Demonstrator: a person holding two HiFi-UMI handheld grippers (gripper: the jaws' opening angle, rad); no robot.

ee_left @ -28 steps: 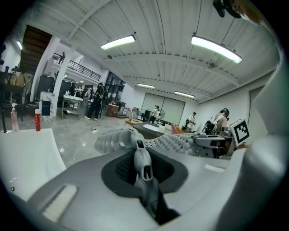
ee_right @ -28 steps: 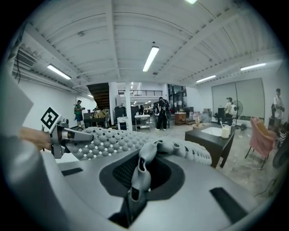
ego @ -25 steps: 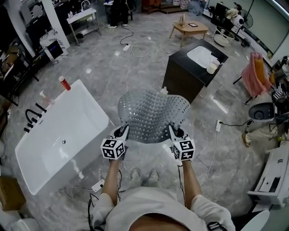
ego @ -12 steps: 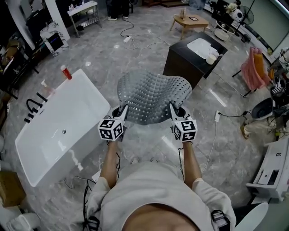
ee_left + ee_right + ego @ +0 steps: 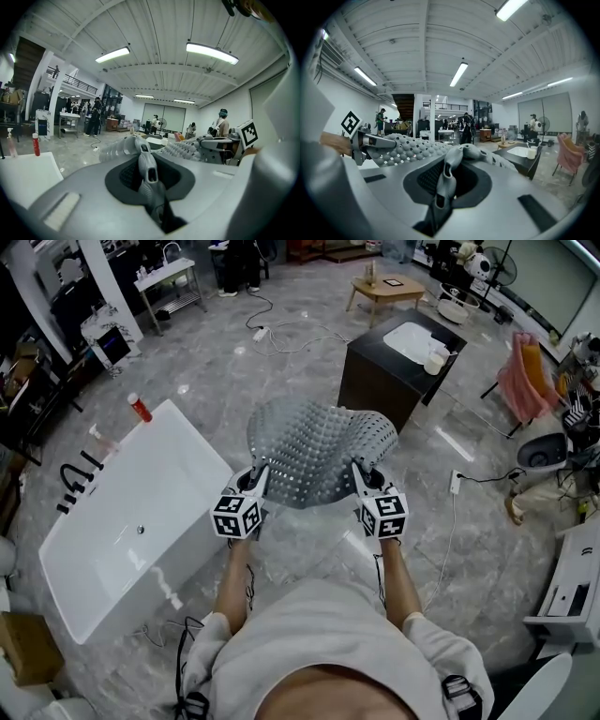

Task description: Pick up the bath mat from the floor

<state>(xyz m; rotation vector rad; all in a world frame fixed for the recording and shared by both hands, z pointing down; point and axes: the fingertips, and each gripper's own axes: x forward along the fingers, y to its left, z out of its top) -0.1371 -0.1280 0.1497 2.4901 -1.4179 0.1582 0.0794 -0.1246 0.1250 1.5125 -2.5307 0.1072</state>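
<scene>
A white bathtub (image 5: pixel 131 521) stands at the left on the grey marble floor (image 5: pixel 216 381); the left gripper (image 5: pixel 255 486) and right gripper (image 5: pixel 361 482) each have jaws clamped on the bath mat (image 5: pixel 314 456), held spread above the floor; a dark sink cabinet (image 5: pixel 375 390) stands beyond.

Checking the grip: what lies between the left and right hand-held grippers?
The bath mat, clamped by the left hand-held gripper and right hand-held gripper, seen in the head view.
</scene>
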